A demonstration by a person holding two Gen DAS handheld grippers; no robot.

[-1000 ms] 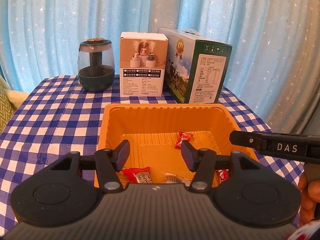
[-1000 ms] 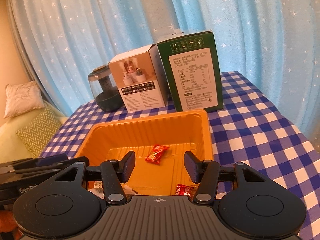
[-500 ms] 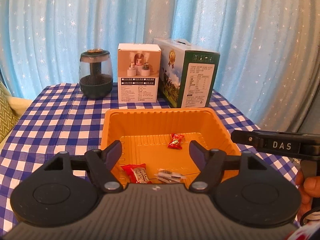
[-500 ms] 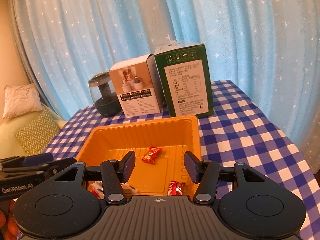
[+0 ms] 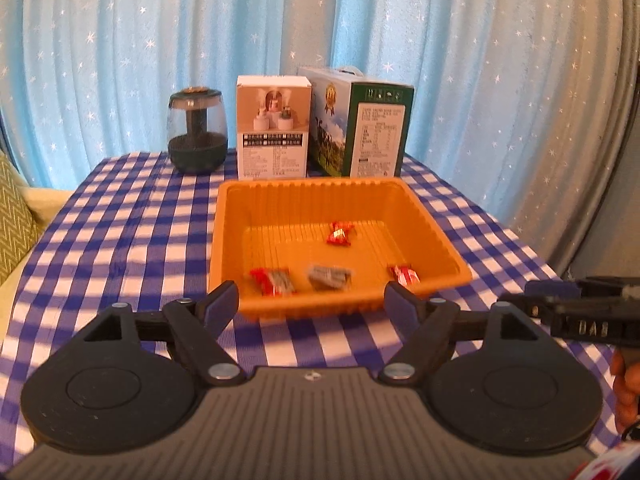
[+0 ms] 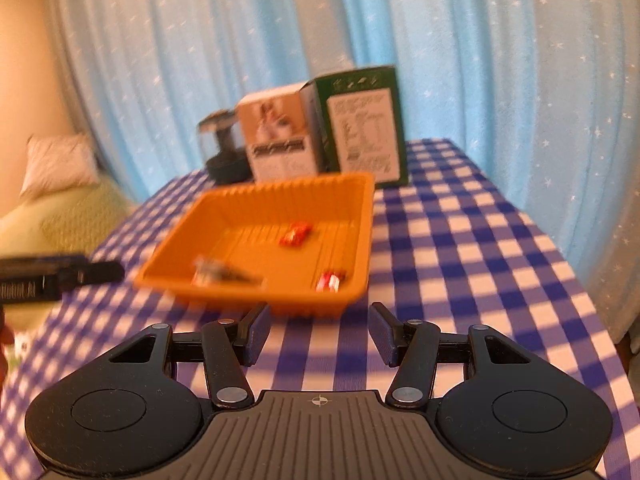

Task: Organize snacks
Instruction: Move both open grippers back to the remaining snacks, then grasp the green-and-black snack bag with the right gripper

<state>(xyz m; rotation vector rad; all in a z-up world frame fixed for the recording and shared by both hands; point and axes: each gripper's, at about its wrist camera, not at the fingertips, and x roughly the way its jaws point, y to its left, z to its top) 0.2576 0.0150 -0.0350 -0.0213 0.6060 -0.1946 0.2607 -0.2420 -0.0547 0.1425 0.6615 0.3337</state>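
Snacks: we are seeing four wrapped pieces lying in the tray [image 5: 420,208], none of them in our grippers.
Curtain [image 5: 120,60]: we are looking at blue cloth with white stars, hanging behind the table.
Table [image 5: 120,220]: we are working over a blue and white checked cloth, and the tray is sitting on it in front of both grippers.
Tray: it is lying open, orange and ribbed, just in front of the boxes.
Green box [image 5: 376,132]: it is standing upright behind the tray's far right corner.
White box [image 5: 273,136]: it is standing upright just left of the green box.
Jar [image 5: 197,136]: it is standing to the left of the white box, dark at the base with a clear dome.
Left gripper [image 5: 312,304]: we are holding it before the tray's near wall; its jaws have just been opening, they are standing wide, and nothing is sitting between them.
Right gripper [image 6: 318,332]: we are holding it short of the tray's near right corner, jaws partly apart and gripping nothing.
Red bar [image 5: 274,280]: it is lying near the tray's front left.
Grey wrapper [image 5: 330,278]: it is lying beside the red bar, blurred.
Front candy [image 5: 405,274]: it is lying at the front right, red and white.
Far candy [image 5: 339,233]: it is lying alone, red, toward the tray's middle.
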